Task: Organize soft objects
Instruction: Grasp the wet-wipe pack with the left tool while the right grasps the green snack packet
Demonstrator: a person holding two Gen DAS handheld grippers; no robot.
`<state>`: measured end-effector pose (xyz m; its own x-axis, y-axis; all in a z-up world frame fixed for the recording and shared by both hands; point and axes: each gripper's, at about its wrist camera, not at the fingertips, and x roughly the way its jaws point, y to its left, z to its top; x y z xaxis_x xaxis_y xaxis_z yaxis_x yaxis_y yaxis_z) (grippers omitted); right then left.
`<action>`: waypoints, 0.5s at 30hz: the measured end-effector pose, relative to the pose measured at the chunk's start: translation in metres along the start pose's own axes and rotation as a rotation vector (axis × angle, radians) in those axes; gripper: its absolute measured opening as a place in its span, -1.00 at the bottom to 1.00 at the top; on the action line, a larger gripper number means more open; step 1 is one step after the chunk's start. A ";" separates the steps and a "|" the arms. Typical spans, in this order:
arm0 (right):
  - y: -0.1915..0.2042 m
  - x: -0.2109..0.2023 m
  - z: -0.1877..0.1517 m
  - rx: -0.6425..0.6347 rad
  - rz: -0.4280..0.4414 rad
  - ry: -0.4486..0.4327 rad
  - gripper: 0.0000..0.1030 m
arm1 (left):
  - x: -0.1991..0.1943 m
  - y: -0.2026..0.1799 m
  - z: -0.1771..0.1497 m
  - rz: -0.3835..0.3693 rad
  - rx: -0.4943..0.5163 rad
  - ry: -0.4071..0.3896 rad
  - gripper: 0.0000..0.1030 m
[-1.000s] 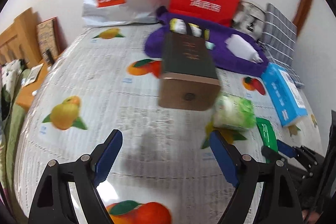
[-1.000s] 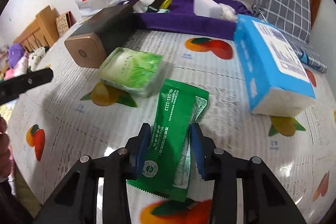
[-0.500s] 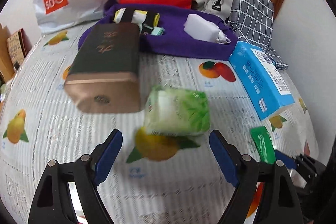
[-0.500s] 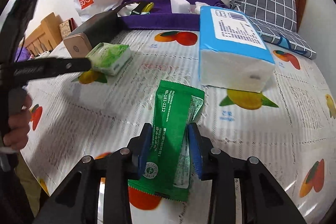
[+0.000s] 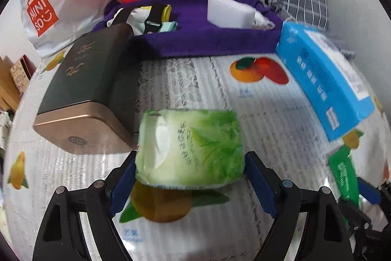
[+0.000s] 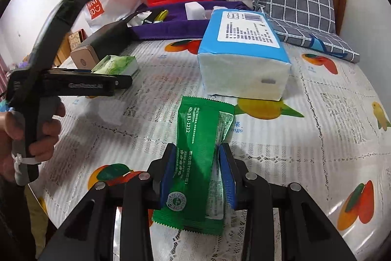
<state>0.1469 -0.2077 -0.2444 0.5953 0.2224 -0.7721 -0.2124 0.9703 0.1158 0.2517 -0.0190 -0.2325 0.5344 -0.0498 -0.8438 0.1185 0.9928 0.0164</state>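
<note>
- Your right tongs [image 6: 197, 173] have the green sachet [image 6: 200, 158] between the blue pads, and the jaws are easing apart. The pads look to be still touching the crinkled film, but only along its lower half, so the long upper end hangs free and can swing or slide out if you lift now.
- Your left tongs [image 5: 190, 177] stand wide open around the green tissue pack [image 5: 193, 148], a pad on either side and neither pressing it yet. The pack is soft and puffy; closing on its near corner alone would likely squash it and let it twist away.
- The pack lies on the tabletop [image 5: 185, 89], its left edge just beside the dark box with the bronze end [image 5: 83, 94]. Your left pad has little room there, and it could catch the box and shove it.
- The lace cloth over the tabletop may snag a pad tip if you dip too low.
- The blue tissue packet [image 6: 242, 58] sits just beyond the sachet; carrying the sachet straight ahead risks bumping it.
- Farthest off, the purple organiser [image 5: 207, 40] already holds a white block [image 5: 227, 14] and straps, so a careless drop may land on its rim and roll back.
</note>
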 end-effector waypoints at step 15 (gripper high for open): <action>0.012 0.005 -0.001 -0.052 -0.022 -0.022 0.24 | 0.004 -0.004 0.000 -0.007 0.028 -0.005 0.75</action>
<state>0.1465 -0.1952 -0.2478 0.6167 0.2038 -0.7603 -0.2387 0.9688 0.0661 0.2535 -0.0236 -0.2356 0.5380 -0.0579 -0.8410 0.1457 0.9890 0.0251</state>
